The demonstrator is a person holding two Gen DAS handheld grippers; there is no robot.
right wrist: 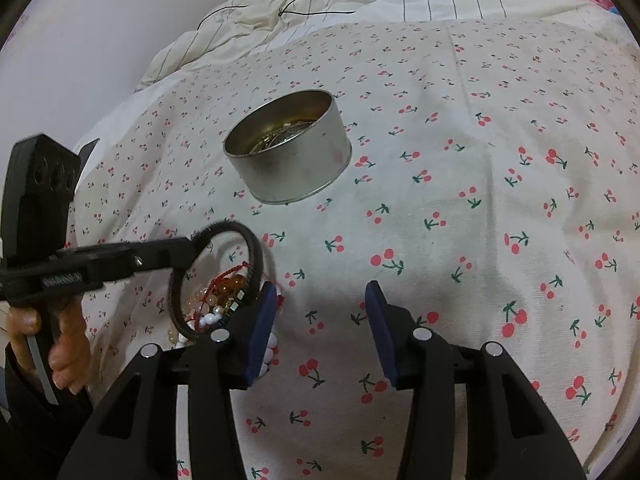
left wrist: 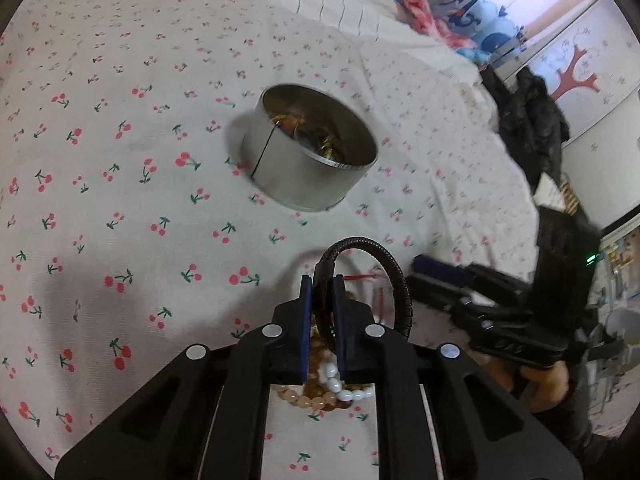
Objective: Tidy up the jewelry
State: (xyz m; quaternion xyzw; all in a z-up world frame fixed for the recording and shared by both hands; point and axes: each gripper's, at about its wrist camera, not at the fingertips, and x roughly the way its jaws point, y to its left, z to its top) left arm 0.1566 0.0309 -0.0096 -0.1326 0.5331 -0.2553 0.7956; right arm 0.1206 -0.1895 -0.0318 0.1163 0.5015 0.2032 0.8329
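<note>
My left gripper (left wrist: pixel 322 285) is shut on a black braided bracelet (left wrist: pixel 400 280), which stands up as a ring between its blue pads, lifted just above a heap of beaded bracelets (left wrist: pixel 336 388) in white, peach and amber. In the right wrist view the left gripper (right wrist: pixel 188 246) pinches the same black bracelet (right wrist: pixel 256 256) over the bead heap (right wrist: pixel 224 292). My right gripper (right wrist: pixel 322 320) is open with nothing between its fingers, just right of the heap, and it shows at the right edge of the left wrist view (left wrist: pixel 424 276). A round metal tin (left wrist: pixel 304 184) (right wrist: pixel 304 168) with jewelry inside sits further back on the bed.
A cherry-print sheet (right wrist: pixel 460 220) covers the bed. A striped duvet (right wrist: pixel 312 12) with a thin black cable (right wrist: pixel 312 2) lies at the far end. Dark clothes (left wrist: pixel 528 120) are piled at the bed's right side. A hand (right wrist: pixel 64 352) grips the left tool's handle.
</note>
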